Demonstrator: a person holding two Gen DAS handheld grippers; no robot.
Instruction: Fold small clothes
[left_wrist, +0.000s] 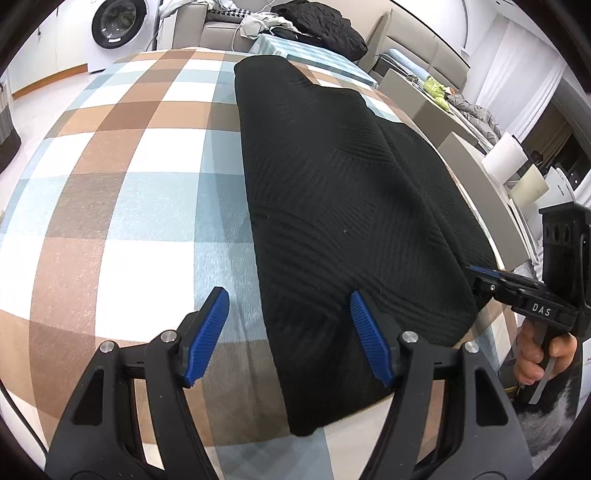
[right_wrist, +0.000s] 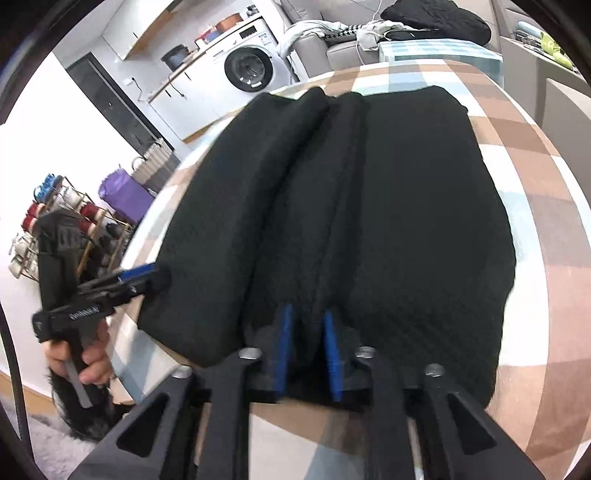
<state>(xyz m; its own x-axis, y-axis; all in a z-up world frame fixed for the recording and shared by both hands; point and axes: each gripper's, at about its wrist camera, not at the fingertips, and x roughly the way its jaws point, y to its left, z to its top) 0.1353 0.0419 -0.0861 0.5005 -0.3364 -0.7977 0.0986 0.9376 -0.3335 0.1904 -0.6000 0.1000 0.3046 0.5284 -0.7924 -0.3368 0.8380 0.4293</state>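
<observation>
A black knitted garment (left_wrist: 343, 206) lies lengthwise on the checked blanket (left_wrist: 122, 192), folded into a long strip. My left gripper (left_wrist: 290, 308) is open, its blue pads straddling the garment's near left edge just above the cloth. My right gripper (right_wrist: 308, 321) is shut on a ridge of the black garment (right_wrist: 388, 206) at its near edge. In the left wrist view the right gripper (left_wrist: 480, 271) shows at the garment's right edge. In the right wrist view the left gripper (right_wrist: 147, 275) shows at the garment's left side.
A washing machine (right_wrist: 247, 70) stands at the back. A grey sofa (left_wrist: 218, 33) carries piled clothes and a black bag (left_wrist: 321, 26). A shoe rack (right_wrist: 59, 221) stands on the floor to the left. Paper rolls (left_wrist: 506, 157) sit right of the table.
</observation>
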